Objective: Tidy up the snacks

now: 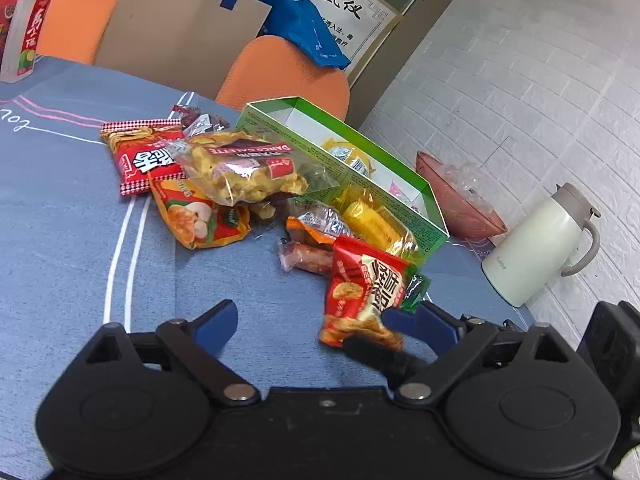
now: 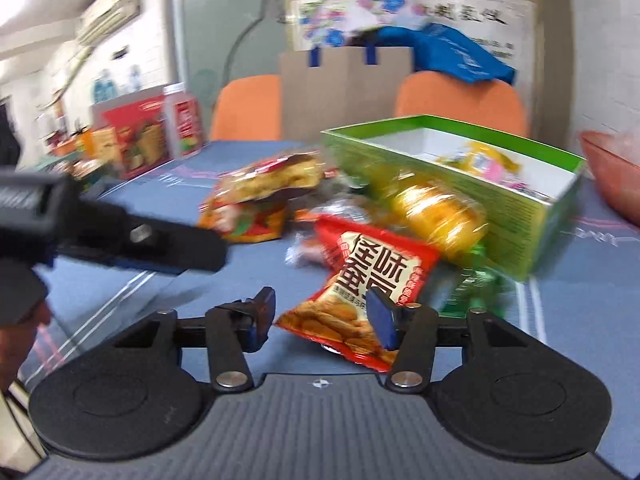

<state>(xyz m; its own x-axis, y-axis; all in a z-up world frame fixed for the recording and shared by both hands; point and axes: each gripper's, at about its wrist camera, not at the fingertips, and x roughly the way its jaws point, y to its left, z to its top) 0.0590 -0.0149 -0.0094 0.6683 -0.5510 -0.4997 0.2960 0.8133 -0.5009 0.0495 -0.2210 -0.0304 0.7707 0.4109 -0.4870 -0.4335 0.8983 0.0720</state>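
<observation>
A red snack packet (image 2: pixel 360 276) with big dark characters lies on the blue tablecloth, in front of an open green box (image 2: pixel 520 216). My right gripper (image 2: pixel 322 316) is open around its near end: the right pad overlaps the packet and the left pad stands clear of it. In the left wrist view the same packet (image 1: pixel 364 292) lies by my open left gripper (image 1: pixel 318 320), which has nothing between its fingers. A dark finger (image 1: pixel 376 354) of the right gripper reaches under the packet's corner. The green box (image 1: pixel 430 220) holds a few wrapped snacks.
A pile of snacks lies left of the box: a clear bag of yellow chips (image 1: pixel 244 172), a red packet (image 1: pixel 144 160), an orange packet (image 1: pixel 196 216). A pink bowl (image 1: pixel 460 200) and a white jug (image 1: pixel 536 244) stand right, by the wall. A bottle (image 1: pixel 28 28) stands far left.
</observation>
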